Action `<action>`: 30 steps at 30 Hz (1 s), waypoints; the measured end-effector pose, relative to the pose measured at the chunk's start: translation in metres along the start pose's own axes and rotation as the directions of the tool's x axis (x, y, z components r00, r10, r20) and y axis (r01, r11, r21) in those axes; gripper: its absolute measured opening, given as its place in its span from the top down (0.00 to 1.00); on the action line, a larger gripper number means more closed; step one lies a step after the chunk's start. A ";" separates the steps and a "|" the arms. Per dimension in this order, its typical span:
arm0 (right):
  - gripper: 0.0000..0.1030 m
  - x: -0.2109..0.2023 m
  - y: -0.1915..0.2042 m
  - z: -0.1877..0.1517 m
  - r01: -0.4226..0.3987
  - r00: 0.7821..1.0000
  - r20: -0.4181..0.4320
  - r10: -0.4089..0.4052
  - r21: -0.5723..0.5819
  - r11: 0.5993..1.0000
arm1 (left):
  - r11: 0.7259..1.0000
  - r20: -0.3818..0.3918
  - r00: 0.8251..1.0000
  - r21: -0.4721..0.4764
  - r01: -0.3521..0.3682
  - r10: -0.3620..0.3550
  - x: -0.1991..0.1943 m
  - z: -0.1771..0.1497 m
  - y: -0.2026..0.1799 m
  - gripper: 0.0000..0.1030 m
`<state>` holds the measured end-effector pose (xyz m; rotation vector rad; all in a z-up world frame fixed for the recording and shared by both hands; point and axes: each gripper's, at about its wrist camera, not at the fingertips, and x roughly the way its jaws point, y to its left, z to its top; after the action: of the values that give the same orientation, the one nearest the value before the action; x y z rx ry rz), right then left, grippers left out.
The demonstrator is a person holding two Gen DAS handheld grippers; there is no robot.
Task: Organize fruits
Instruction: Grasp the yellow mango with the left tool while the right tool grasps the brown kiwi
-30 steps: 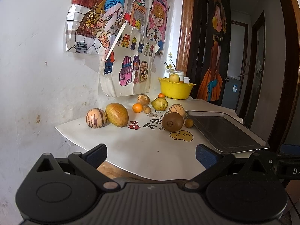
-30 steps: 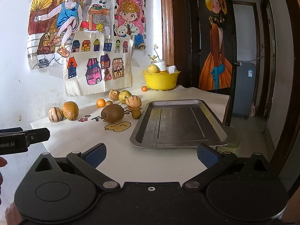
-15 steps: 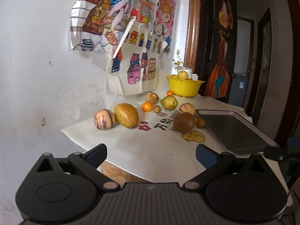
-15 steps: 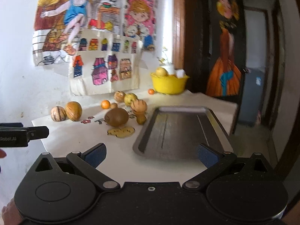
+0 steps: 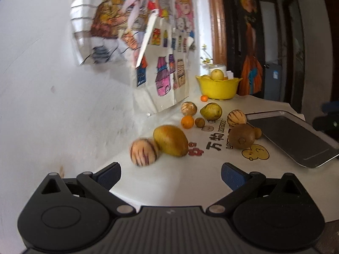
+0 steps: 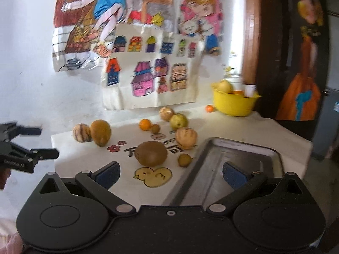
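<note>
Two claws hang over the near edge of the tabletop (image 5: 169, 175), both spread wide and holding nothing: the left claw (image 5: 170, 174) points at the left end of the fruit, the right claw (image 6: 170, 174) straddles the near left corner of the metal tray (image 6: 237, 160). Fruit lies loose on the white cloth, left of the tray. At the far left a striped melon (image 5: 144, 152) touches a yellow-brown mango (image 5: 170, 140). Farther back sit an orange (image 5: 187, 122), a small brown fruit (image 5: 199, 122), a second striped fruit (image 5: 188, 108) and a green pear (image 5: 211, 111). Nearer the tray, a large kiwi (image 5: 242, 136) lies with a small round fruit (image 5: 257, 133) just beside it, and a third striped melon (image 5: 236, 117) behind. A yellow bowl (image 5: 218, 87) with fruit in it stands at the far end, a tiny orange (image 5: 204, 98) near its base. Nothing lies in the tray. Views are somewhat blurred
</note>
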<state>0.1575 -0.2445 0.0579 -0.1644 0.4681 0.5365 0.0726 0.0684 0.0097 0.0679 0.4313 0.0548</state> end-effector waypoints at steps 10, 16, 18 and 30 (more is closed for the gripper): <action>0.01 0.061 -0.011 0.020 -0.159 0.985 -0.092 0.145 -0.172 0.972 | 0.983 -0.030 0.997 0.171 0.074 -0.070 0.051 0.031 -0.008 0.00; 0.01 0.095 -0.005 0.019 -0.269 0.958 -0.172 0.230 -0.258 0.928 | 0.952 -0.063 0.993 0.283 0.114 -0.100 0.078 0.039 -0.022 0.00; 0.01 0.106 -0.002 0.020 -0.298 0.948 -0.194 0.252 -0.265 0.917 | 0.939 -0.083 0.991 0.318 0.130 -0.109 0.088 0.042 -0.024 0.00; 0.10 0.153 0.000 0.027 -0.401 0.902 -0.287 0.322 -0.286 0.870 | 0.892 -0.224 0.967 0.403 0.204 -0.120 0.131 0.046 -0.009 0.01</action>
<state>0.2845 -0.1680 0.0100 -0.4807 0.6372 0.9794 0.2113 0.0655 -0.0045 0.4592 0.6377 -0.2022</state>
